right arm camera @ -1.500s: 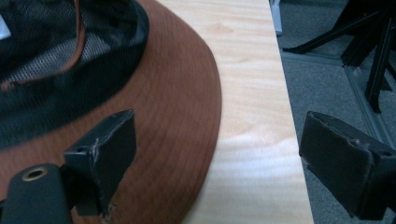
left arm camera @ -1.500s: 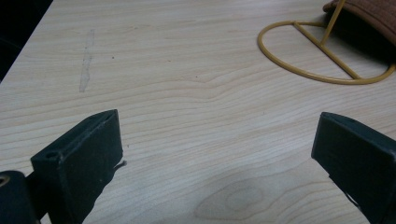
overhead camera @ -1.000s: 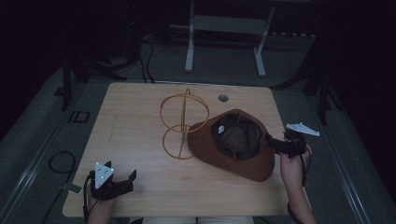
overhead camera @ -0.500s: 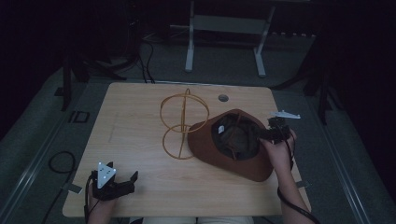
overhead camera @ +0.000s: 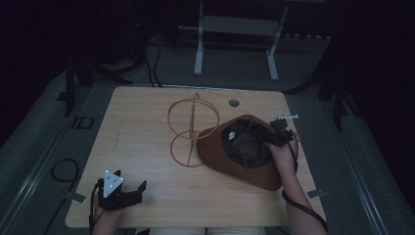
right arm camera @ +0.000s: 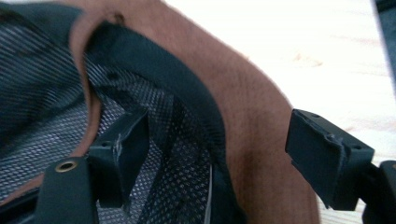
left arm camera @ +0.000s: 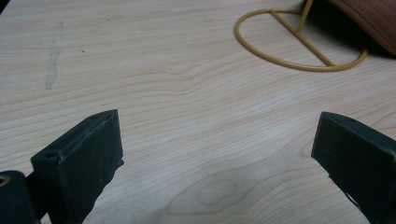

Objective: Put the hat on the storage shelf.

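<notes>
Near the right edge of the worktop (overhead camera: pixel 147 122), my right tongs (right arm camera: pixel 219 154) straddle the upturned hat (overhead camera: pixel 244 152) brim, having just been closing, not yet pinching. Next: clamp and lift it toward the wire stand (overhead camera: pixel 191 129). Left tongs (left arm camera: pixel 215 154) rest released.

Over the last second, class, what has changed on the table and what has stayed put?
The right gripper moved in from the table's right edge over the hat, its fingers closing slightly, now astride the brim, not yet pressing. The hat, wire stand and left gripper stayed put.
</notes>
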Demonstrator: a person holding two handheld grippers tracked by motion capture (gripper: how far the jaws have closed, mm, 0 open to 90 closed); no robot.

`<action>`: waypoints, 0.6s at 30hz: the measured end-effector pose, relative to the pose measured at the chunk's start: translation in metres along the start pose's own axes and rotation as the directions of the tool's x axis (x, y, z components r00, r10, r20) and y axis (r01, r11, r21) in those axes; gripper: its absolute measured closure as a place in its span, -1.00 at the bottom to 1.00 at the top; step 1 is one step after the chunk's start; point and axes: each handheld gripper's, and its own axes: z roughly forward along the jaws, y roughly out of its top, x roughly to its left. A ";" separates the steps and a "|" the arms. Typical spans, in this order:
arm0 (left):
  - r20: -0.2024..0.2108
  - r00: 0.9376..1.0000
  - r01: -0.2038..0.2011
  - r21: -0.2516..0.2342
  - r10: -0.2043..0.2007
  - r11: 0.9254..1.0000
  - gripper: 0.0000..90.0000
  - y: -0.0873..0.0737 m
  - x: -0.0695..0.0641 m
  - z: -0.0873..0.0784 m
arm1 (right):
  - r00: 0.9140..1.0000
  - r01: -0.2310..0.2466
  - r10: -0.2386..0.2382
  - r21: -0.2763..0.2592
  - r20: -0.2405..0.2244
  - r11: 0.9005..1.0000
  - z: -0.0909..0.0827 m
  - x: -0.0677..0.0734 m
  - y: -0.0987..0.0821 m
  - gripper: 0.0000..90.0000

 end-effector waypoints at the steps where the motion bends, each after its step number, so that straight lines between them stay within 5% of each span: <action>1: -0.001 1.000 0.001 0.001 -0.001 1.000 -0.94 0.000 0.000 0.000 | 1.000 0.004 -0.004 0.008 0.008 1.000 0.003 0.001 -0.001 -0.51; 6: -0.001 1.000 0.007 0.002 -0.007 1.000 -0.94 0.000 0.001 0.000 | 0.999 0.046 -0.047 0.051 0.025 0.998 0.016 0.007 -0.006 -0.28; 10: -0.003 1.000 0.003 0.007 -0.003 1.000 -0.94 0.000 0.000 0.000 | 0.993 0.080 -0.084 0.054 0.082 0.995 0.022 0.014 -0.012 -0.23; 14: -0.005 1.000 0.007 0.005 -0.007 1.000 -0.94 0.000 0.000 0.000 | 0.974 0.153 -0.162 0.070 0.157 0.986 0.025 0.023 -0.017 -0.05; 18: -0.008 1.000 0.003 0.013 -0.003 1.000 -0.94 0.000 0.000 0.000 | 0.967 0.167 -0.178 0.075 0.180 0.983 0.027 0.024 -0.019 0.20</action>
